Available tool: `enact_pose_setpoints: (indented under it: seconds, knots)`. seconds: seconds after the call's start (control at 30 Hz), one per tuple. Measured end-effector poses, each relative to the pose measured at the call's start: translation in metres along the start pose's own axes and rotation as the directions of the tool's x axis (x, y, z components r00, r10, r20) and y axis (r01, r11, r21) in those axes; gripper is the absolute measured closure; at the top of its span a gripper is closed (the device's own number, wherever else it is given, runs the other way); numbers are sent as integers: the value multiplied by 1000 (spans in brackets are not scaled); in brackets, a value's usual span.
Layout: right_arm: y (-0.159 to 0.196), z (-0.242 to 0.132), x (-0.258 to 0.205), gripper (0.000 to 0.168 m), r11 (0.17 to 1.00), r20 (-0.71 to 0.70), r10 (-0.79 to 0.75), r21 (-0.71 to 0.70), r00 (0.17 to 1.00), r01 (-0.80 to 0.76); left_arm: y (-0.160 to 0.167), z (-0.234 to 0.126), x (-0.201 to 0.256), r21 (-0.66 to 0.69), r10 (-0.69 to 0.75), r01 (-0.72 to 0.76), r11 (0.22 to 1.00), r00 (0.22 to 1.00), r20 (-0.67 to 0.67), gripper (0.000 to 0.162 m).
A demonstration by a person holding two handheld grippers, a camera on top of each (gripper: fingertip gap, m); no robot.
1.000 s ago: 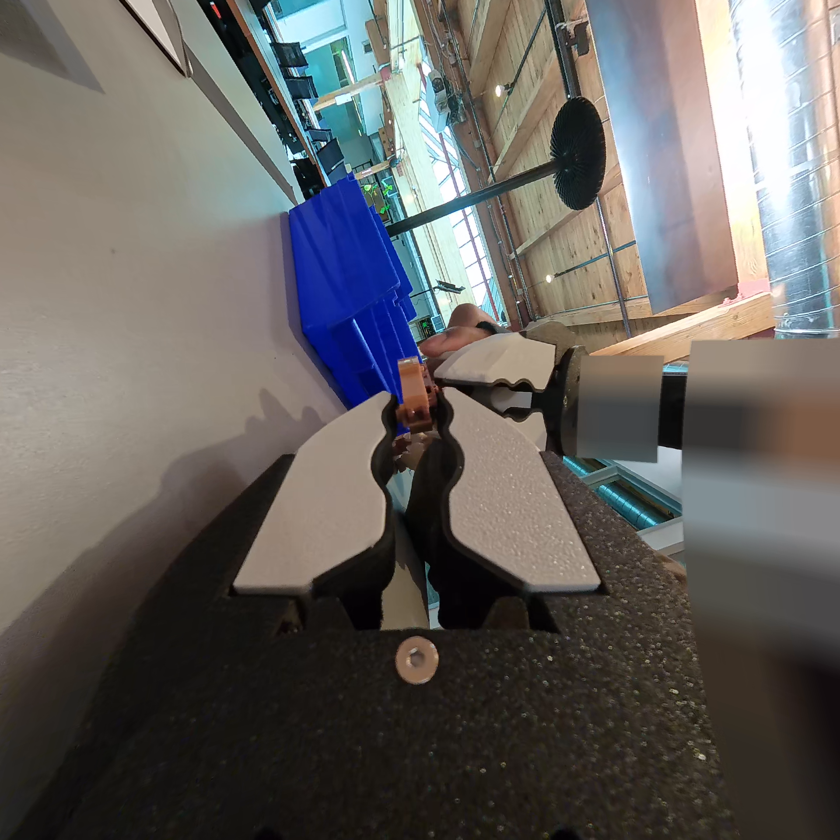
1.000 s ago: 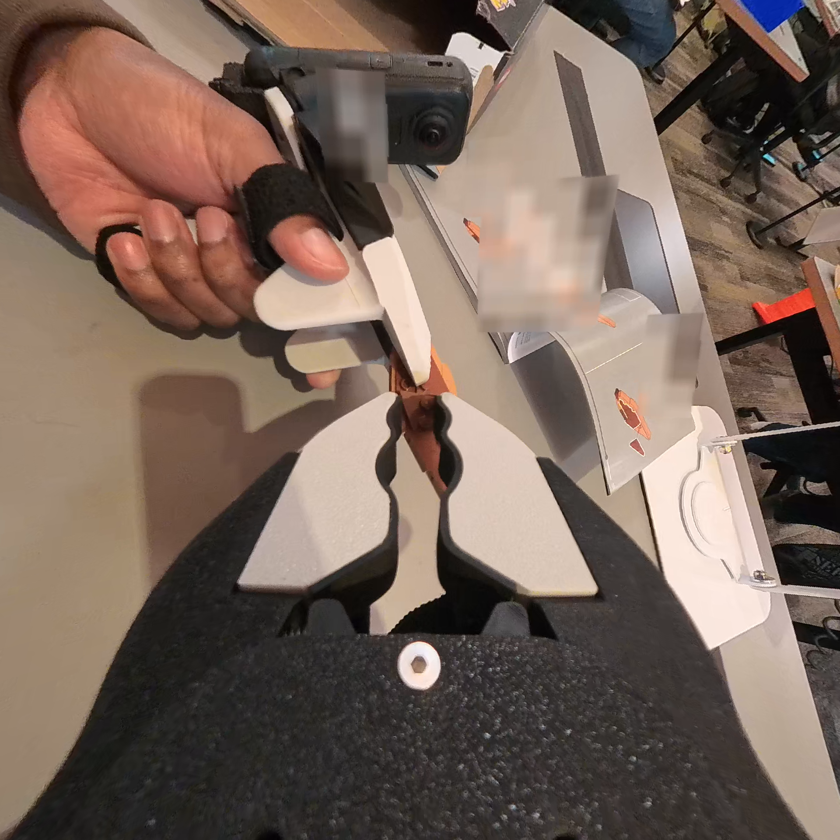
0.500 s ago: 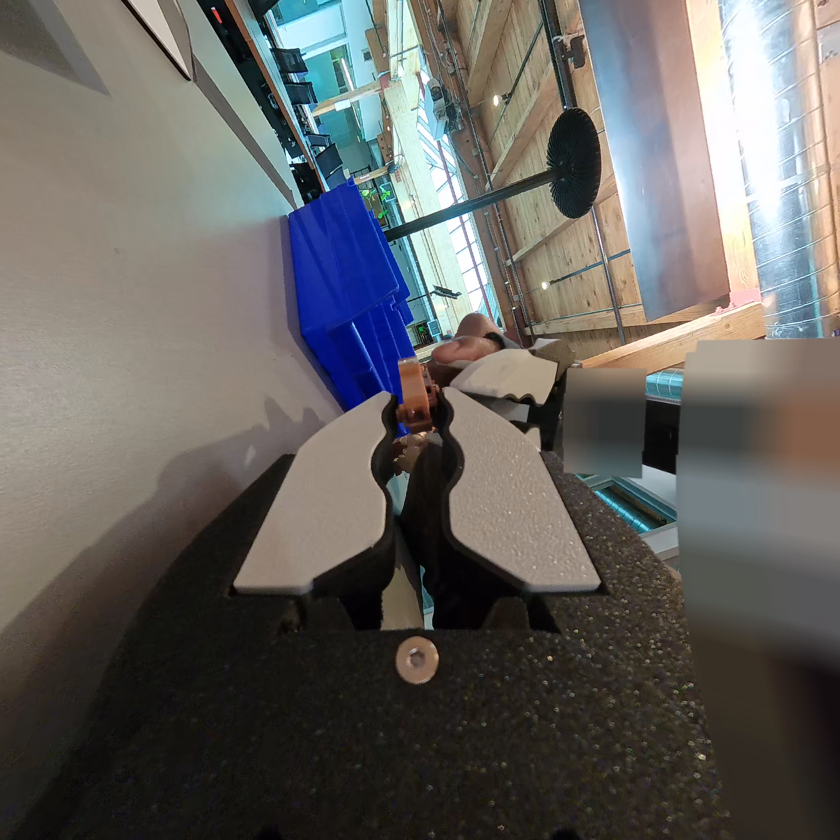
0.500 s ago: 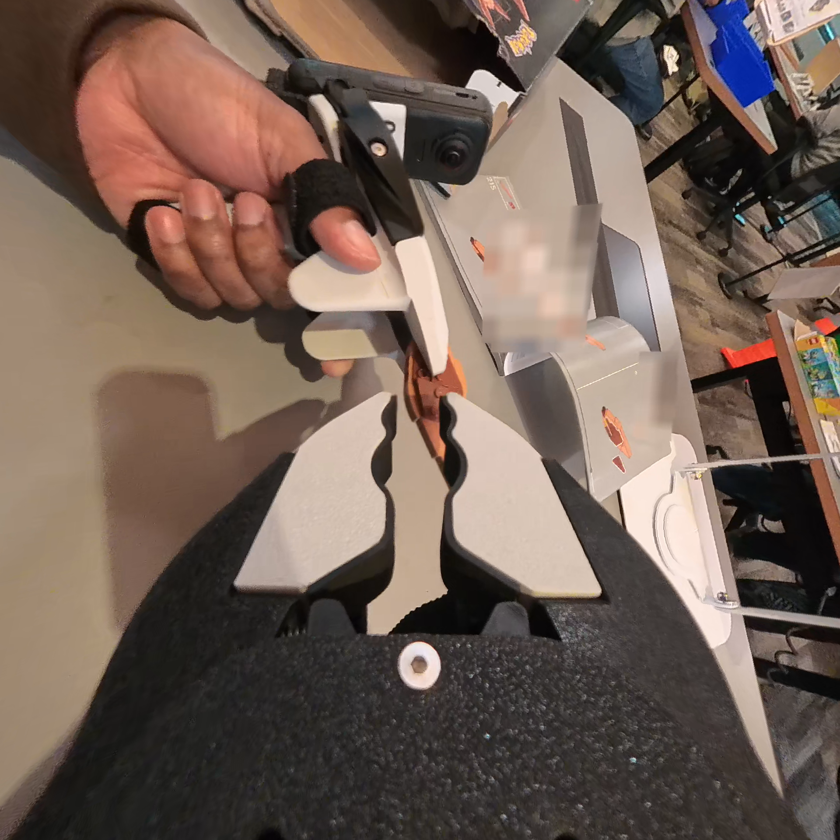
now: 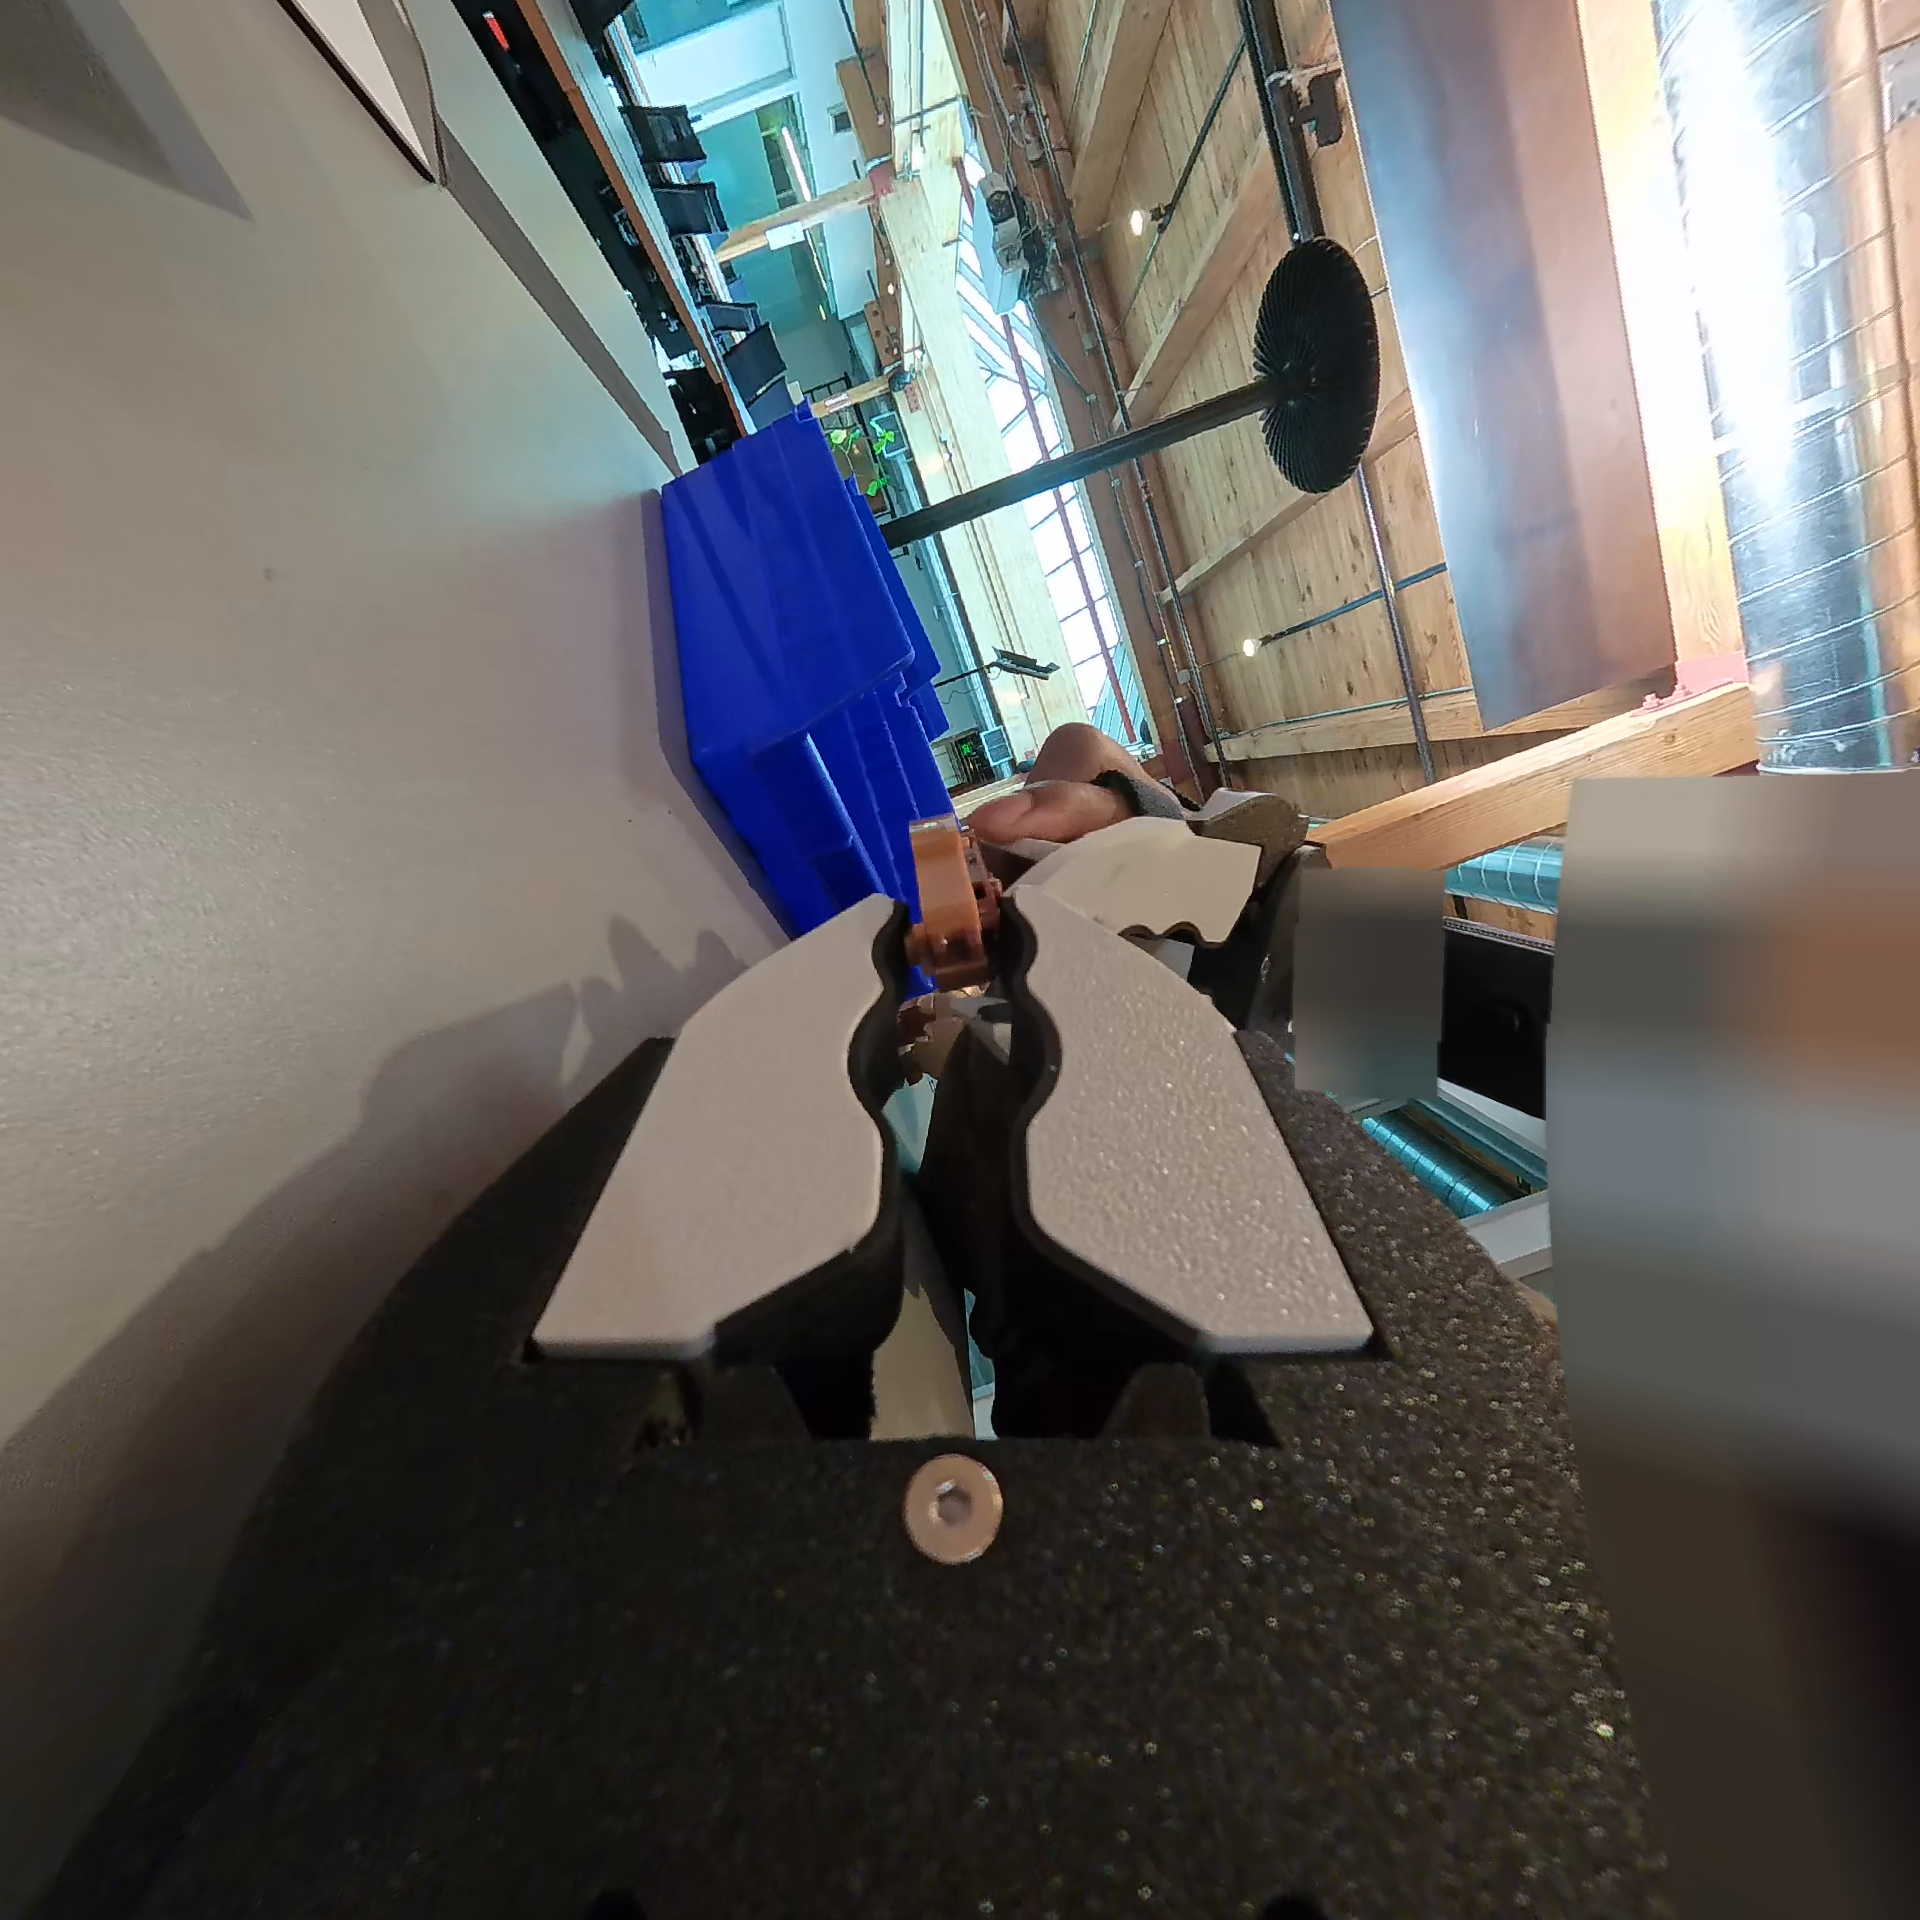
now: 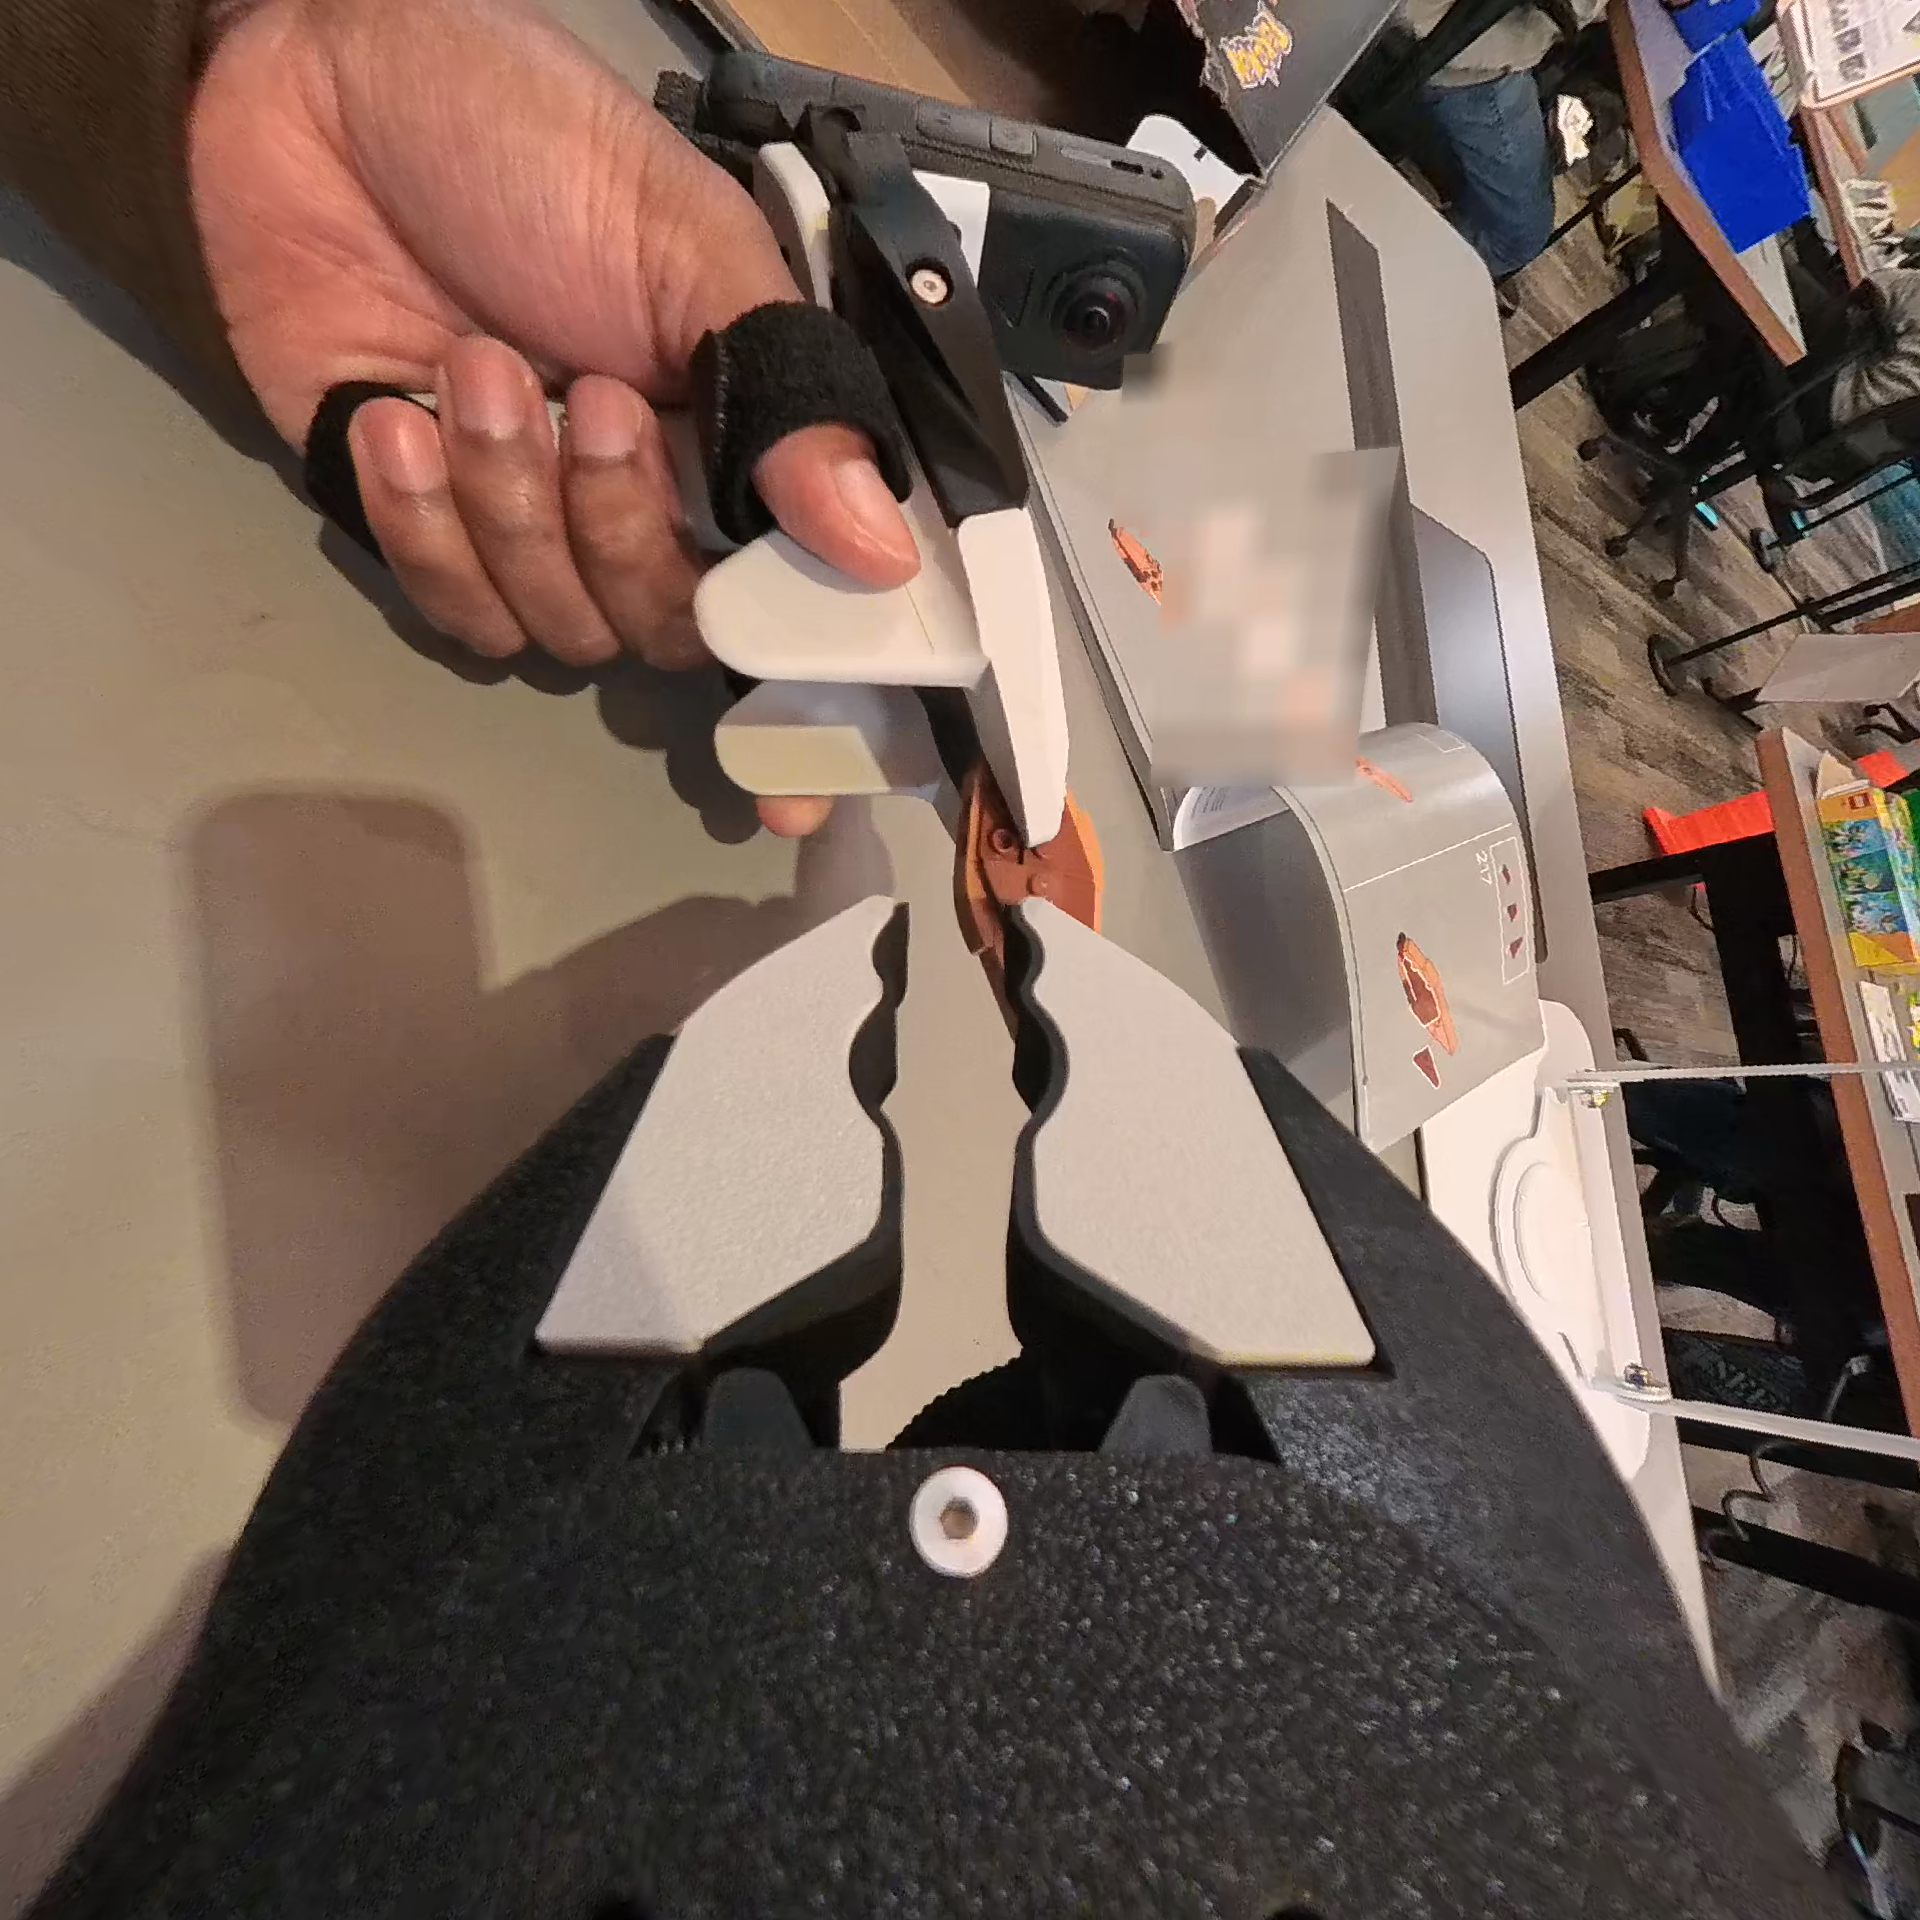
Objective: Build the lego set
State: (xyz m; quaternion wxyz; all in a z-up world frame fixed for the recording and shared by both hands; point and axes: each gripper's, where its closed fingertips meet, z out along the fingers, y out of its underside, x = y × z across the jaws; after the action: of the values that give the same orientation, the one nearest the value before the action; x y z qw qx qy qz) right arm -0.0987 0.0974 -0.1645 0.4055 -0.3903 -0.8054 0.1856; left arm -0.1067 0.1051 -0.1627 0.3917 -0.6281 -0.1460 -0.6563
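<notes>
A small brown and orange lego assembly [image 5: 948, 914] sits pinched between my left gripper's [image 5: 952, 920] tips, held up in the air. In the right wrist view the same assembly [image 6: 1049, 878] hangs from the left gripper's white fingers [image 6: 1013, 665], which a hand [image 6: 468, 260] holds above the beige table [image 6: 260, 935]. My right gripper [image 6: 958, 920] is open, with bare table showing between its jaws. Its right fingertip lies just beside the assembly's lower edge. The right gripper's fingers [image 5: 1143, 878] show just behind the assembly in the left wrist view.
An open grey instruction booklet [image 6: 1247, 499] lies on the table beyond the grippers, with a white tray [image 6: 1538, 1247] to its right near the table edge. A stack of blue bins [image 5: 790, 644] stands on the table in the left wrist view. My left and right fingertips are right by each other.
My right gripper has opened and let go of the brown assembly, drawing back a little. My left gripper keeps its hold on it and has shifted slightly.
</notes>
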Motion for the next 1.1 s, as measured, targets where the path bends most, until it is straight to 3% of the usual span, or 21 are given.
enact_pose_setpoints:
  seconds: [0.2,0.3,0.43,0.57,0.8,1.1]
  knots:
    - [0,0,2,151,999,-18,-30,16,999,30,-1,0,0,4,-3,3,1000,1000,-1,146]
    - [0,-3,10,150,992,-115,-111,47,987,117,-1,-1,0,9,-6,6,1000,1000,-1,146]
    - [2,-7,13,149,913,-325,-384,5,864,407,-3,-2,-1,20,-6,6,1000,1000,4,146]
    - [2,-3,17,145,841,-434,-517,-97,738,532,-4,-2,0,22,-1,1,1000,1000,4,146]
    - [7,11,20,140,768,-468,-622,-212,627,604,-4,-2,1,25,11,-11,1000,1000,0,146]
    - [10,19,28,140,731,-500,-667,-296,552,615,-3,-1,4,19,26,-26,999,1000,-9,146]
